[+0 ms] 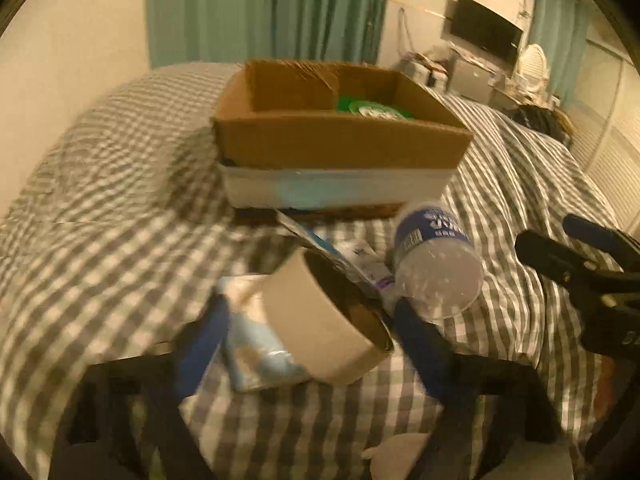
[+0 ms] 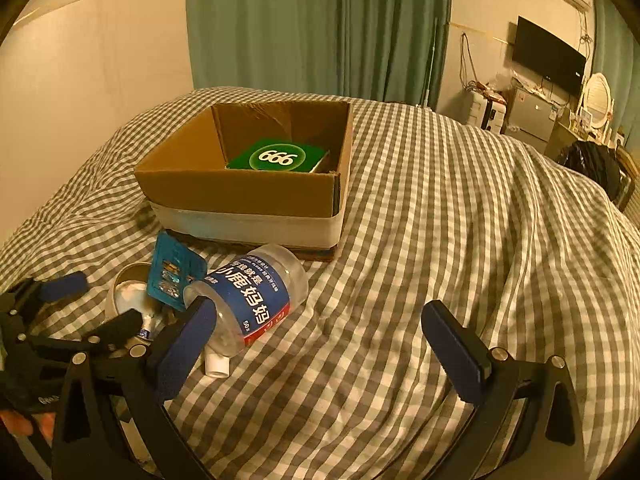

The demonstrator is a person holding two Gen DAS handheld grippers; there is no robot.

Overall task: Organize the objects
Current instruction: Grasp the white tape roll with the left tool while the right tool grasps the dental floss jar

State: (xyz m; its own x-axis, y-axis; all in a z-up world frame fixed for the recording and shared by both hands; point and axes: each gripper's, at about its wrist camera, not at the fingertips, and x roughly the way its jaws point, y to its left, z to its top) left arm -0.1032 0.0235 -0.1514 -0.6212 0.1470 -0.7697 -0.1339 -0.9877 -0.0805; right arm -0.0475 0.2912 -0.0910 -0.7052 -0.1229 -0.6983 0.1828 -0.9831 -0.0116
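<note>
1. I work over a bed covered in a grey-and-white checked quilt (image 2: pixel 420 208), rumpled into folds; green curtains (image 2: pixel 312 28) hang behind it, and a dark screen (image 2: pixel 548 54) is mounted on the wall at the far right
2. A cardboard box (image 2: pixel 240 190) sits open on the quilt, with a white band round its base and a green pack marked 666 (image 2: pixel 278 158) lying inside, towards its right side
3. In front of the box lie a clear bottle with a blue label (image 2: pixel 252 300) on its side, a teal blister card (image 2: pixel 174 276) leaning just beside it, and a small white cap (image 2: pixel 218 366) near the bottle's end
4. My left gripper (image 1: pixel 312 332) has its blue pads either side of a round cardboard tub (image 1: pixel 320 320), tilted; the blur hides whether the pads are pressing it, so I cannot tell
5. A pale blue packet (image 1: pixel 256 344) lies under the tub
6. My right gripper (image 2: pixel 332 336) is spread wide with nothing between its fingers, and its left finger (image 2: pixel 188 344) stands just beside the bottle
7. Right of the bottle and box the quilt runs bare to the bed's edge
</note>
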